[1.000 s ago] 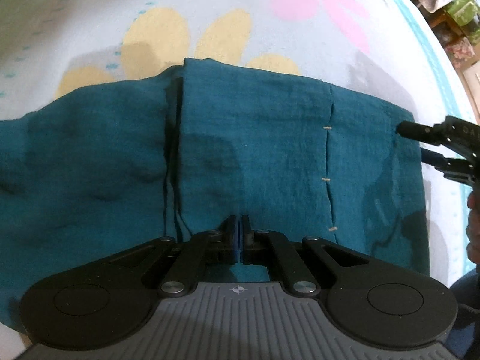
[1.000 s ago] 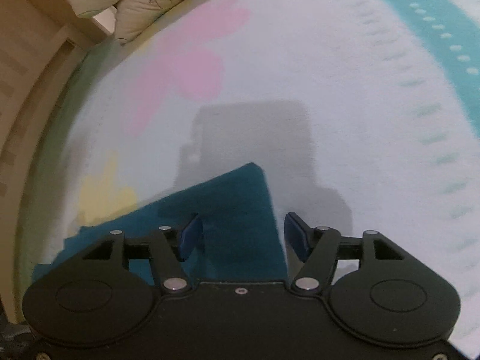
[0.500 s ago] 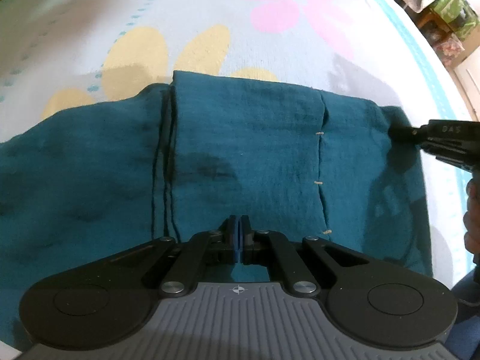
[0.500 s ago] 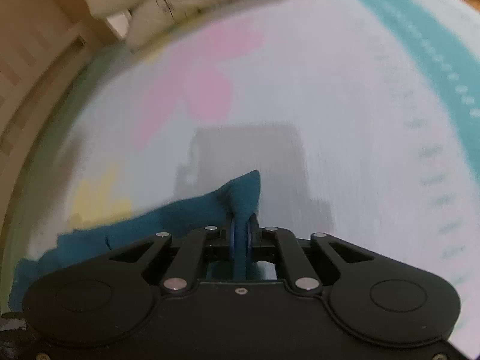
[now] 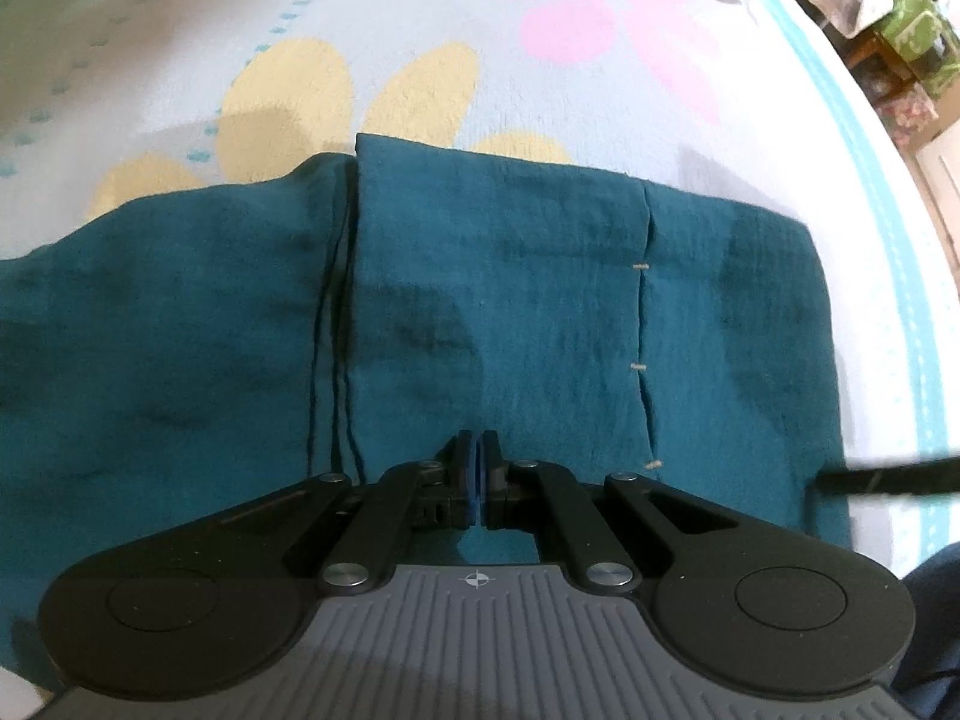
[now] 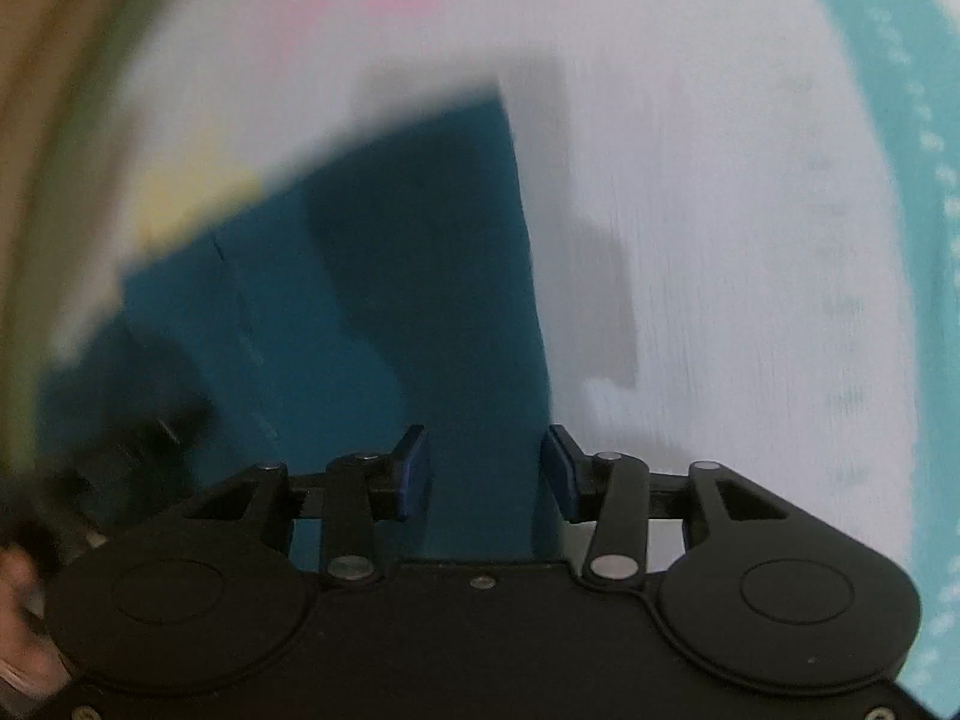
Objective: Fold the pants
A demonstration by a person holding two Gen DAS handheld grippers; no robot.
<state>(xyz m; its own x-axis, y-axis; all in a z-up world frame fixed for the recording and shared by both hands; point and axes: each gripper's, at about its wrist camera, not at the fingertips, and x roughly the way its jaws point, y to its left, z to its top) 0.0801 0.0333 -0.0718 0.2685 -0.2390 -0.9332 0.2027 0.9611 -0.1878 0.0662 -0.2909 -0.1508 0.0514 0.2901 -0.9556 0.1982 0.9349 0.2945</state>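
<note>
Teal pants [image 5: 492,300] flat on flower blanket [image 5: 600,108]. My left tool [image 5: 478,468] closed, pinching near edge. My right tool [image 6: 485,471] open over corner: grab low, lift both evenly.

Left tongs [image 5: 478,468] black linkages, silver pivot screws, blue pads, grey ribbed body, crosshair mark, right tongs [image 6: 486,471] all-black

Pale blue-white rug [image 5: 180,30] underfoot, printed with yellow petals [image 5: 288,102] at 11 o'clock and a pink flower [image 5: 576,24] at 12 o'clock. Teal border stripe [image 5: 888,276] curving along 3 o'clock. Cluttered shelves [image 5: 900,42] at 1 o'clock. Wooden wall [image 6: 36,120] blurred at 9 o'clock in the right wrist view.
</note>
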